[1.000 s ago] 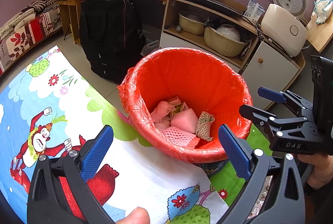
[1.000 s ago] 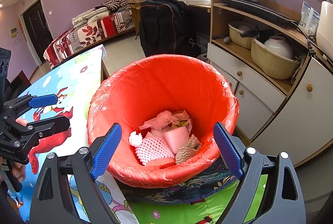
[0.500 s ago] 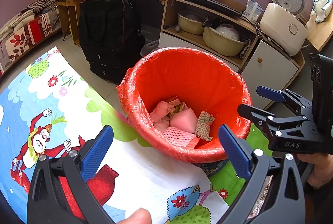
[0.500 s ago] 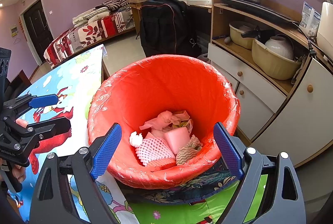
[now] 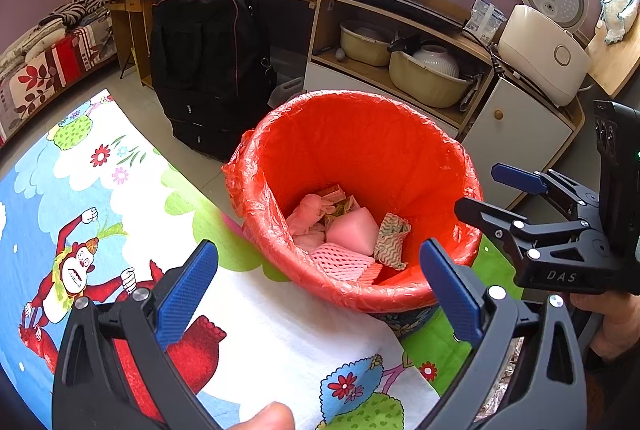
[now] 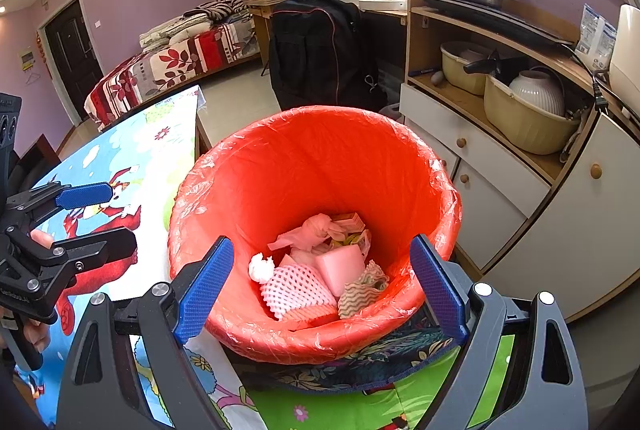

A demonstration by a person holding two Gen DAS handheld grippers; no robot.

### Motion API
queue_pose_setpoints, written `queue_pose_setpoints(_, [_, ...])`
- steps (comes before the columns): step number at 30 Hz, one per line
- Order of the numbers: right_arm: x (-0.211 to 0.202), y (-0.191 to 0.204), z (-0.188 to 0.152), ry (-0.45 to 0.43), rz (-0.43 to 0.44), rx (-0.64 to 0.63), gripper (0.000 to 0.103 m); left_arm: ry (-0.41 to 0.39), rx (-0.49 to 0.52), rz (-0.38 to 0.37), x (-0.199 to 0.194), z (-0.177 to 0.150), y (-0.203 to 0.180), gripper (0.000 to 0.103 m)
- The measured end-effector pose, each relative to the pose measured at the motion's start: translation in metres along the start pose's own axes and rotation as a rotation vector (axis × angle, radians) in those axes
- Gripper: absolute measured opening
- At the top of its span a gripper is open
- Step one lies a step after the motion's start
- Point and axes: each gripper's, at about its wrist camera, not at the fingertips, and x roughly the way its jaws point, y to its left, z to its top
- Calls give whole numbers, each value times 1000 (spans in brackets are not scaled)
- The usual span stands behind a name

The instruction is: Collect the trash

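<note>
Purple walls and a cartoon-print bench point(image 5: 132, 190) frame the red-lined bin point(image 6: 320, 166), which stands at the bench edge. Both the left tool point(image 5: 320, 286) and right tool point(image 6: 320, 286) hover wide open and empty before it. Trash point(image 6: 320, 270) lies inside, so collecting looks done; next probably calls for gathering the liner rim. Beyond the bin stand a black suitcase point(image 5: 208, 62) and a cabinet point(image 6: 520, 166), neither obstructing.
</note>
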Motion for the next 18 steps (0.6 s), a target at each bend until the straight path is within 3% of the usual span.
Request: queue_pose_setpoints(18, [-3, -1, 3, -4, 2, -1, 84, 5, -1, -8, 2, 0, -1, 98])
